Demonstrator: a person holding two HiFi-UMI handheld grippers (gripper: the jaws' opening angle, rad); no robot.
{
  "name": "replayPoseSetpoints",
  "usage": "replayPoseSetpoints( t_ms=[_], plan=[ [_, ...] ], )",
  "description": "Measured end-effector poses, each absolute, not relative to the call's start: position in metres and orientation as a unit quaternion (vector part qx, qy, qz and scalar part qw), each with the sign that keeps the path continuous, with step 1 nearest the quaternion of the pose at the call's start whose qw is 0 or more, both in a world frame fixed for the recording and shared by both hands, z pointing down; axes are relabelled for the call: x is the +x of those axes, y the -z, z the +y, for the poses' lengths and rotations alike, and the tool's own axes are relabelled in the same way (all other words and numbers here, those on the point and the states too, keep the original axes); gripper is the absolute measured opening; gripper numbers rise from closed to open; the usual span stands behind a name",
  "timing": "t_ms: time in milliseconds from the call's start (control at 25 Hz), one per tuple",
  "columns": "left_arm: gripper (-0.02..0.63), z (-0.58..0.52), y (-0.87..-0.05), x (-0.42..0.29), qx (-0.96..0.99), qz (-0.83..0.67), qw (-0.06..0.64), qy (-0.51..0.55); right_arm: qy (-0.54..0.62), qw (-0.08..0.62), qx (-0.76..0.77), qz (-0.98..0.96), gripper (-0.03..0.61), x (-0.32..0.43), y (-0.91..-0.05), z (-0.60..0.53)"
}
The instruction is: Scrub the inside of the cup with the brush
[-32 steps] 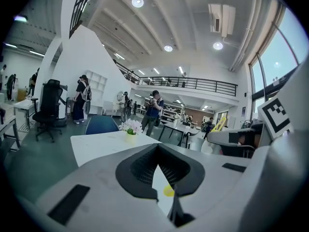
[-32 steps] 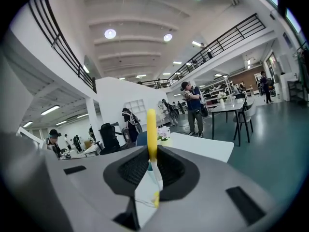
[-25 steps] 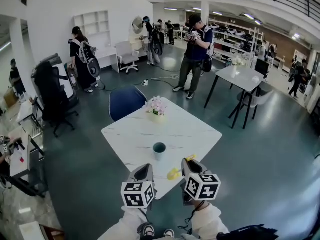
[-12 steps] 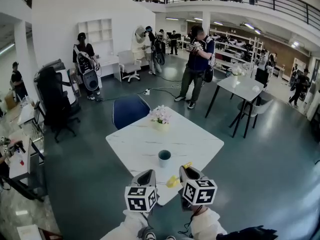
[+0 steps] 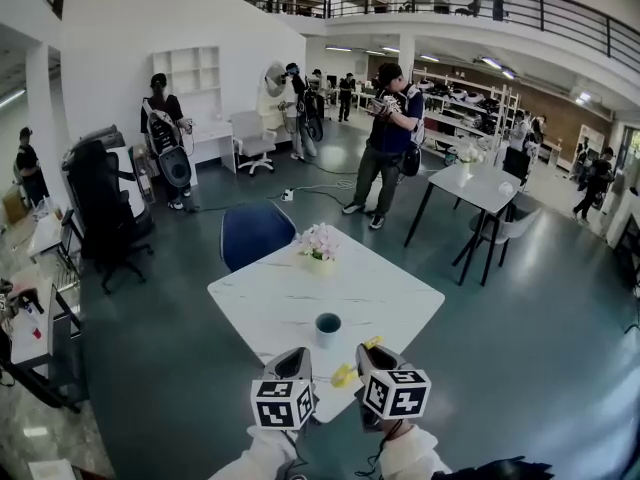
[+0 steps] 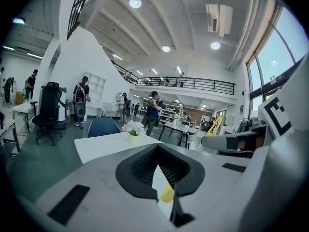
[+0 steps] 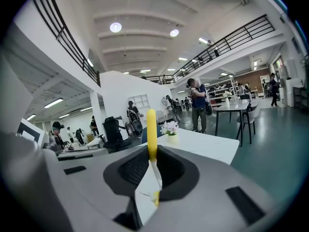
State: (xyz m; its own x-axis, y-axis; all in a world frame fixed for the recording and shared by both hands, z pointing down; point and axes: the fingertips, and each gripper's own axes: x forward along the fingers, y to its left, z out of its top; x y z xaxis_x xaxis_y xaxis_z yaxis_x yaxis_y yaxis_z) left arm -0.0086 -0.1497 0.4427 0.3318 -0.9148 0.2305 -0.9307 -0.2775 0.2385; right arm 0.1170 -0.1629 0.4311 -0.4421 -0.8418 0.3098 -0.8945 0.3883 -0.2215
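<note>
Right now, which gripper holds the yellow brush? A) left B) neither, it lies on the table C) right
C: the right gripper is shut on the yellow brush, whose handle stands up between the jaws; the left gripper is shut and empty.

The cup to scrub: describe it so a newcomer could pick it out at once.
Find the white square table nearest the camera in the head view. Towards its near corner stands a small dark teal round cup, upright and open-topped. It is the only dark thing standing on the tabletop; the pale pink flowers in a yellow pot sit at the far corner.
</note>
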Motion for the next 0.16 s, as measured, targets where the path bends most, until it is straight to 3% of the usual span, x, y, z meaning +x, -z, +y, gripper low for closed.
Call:
replayPoseSetpoints(
  t_ms=[160],
  plan=[
    [0.008,-0.1591,-0.4423,-0.0084,0.802,-0.574,0.165,-0.022,-0.179,0.073,0.524,-0.83,0.104,0.1158,-0.4321,-0.1705]
  ],
)
